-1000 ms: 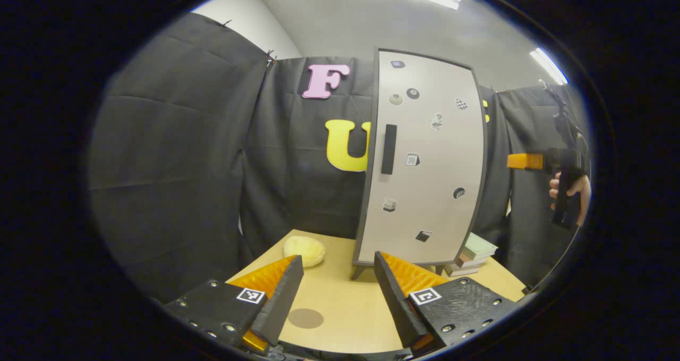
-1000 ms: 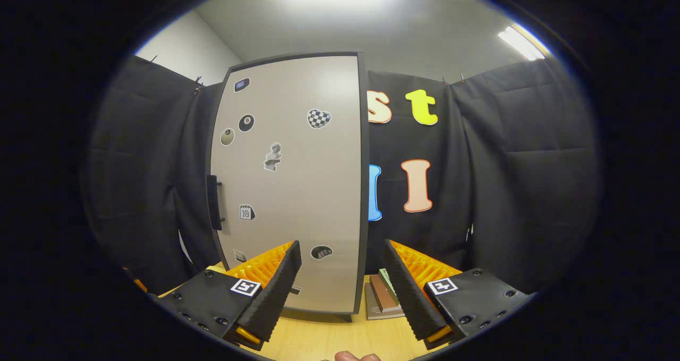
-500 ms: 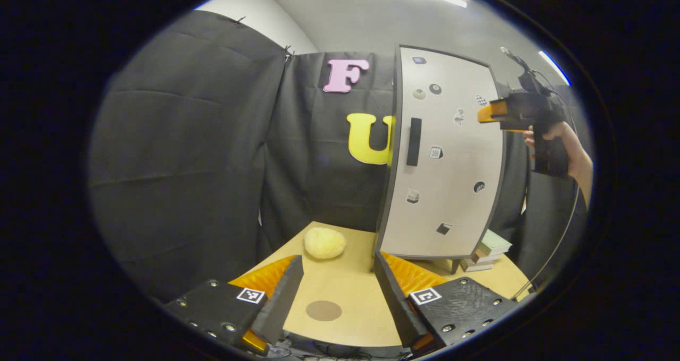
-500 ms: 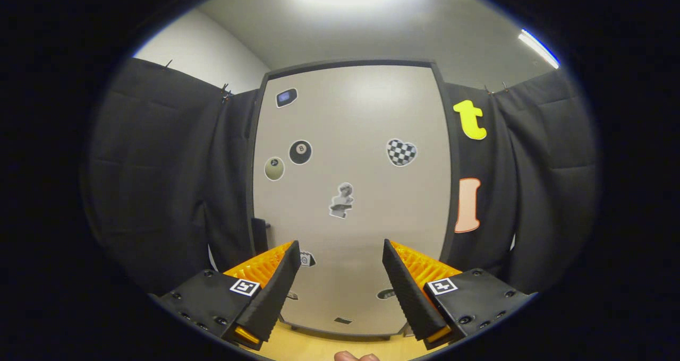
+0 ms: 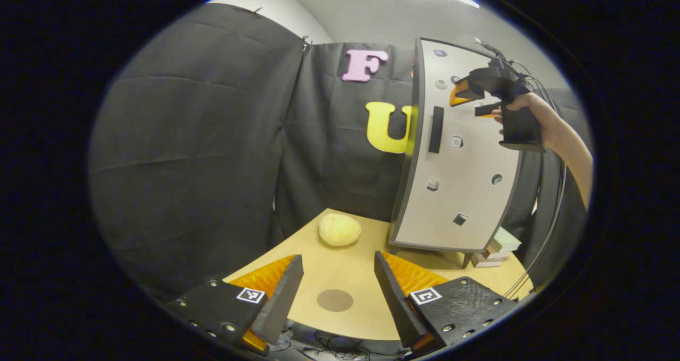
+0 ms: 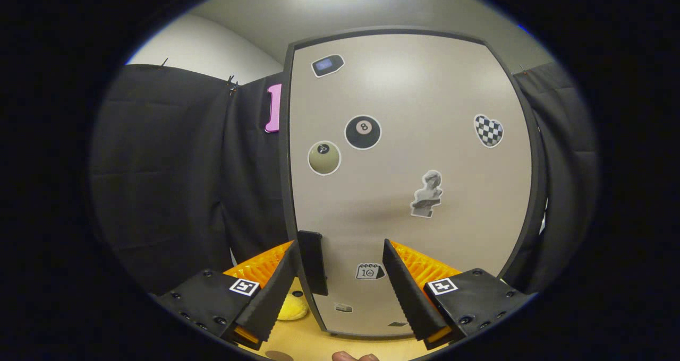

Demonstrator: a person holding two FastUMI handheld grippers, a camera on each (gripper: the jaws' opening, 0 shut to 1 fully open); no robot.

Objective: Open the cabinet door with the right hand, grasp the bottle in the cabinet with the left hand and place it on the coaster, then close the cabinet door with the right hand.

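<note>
The cabinet (image 5: 467, 191) stands on the table with its beige, sticker-covered door (image 6: 409, 191) closed, so the bottle is hidden. In the right gripper view my right gripper (image 6: 340, 268) is open and close to the door, with the black vertical handle (image 6: 313, 263) between its fingers, next to the left one. In the left gripper view that right gripper (image 5: 468, 101), held by a hand, hovers just right of the handle (image 5: 435, 129). My left gripper (image 5: 337, 276) is open and empty, low over the table's near edge. The round brown coaster (image 5: 334, 300) lies between its fingers.
A yellow plush lump (image 5: 340, 229) lies on the wooden table (image 5: 366, 265) left of the cabinet. A stack of books (image 5: 496, 244) sits at the cabinet's right foot. Black cloth walls close in the back and left. A cable hangs from the right hand's gripper.
My right gripper has come closer to the door and shifted left, bringing the handle between its fingers. My left gripper has drawn back and turned left; the door stays closed.
</note>
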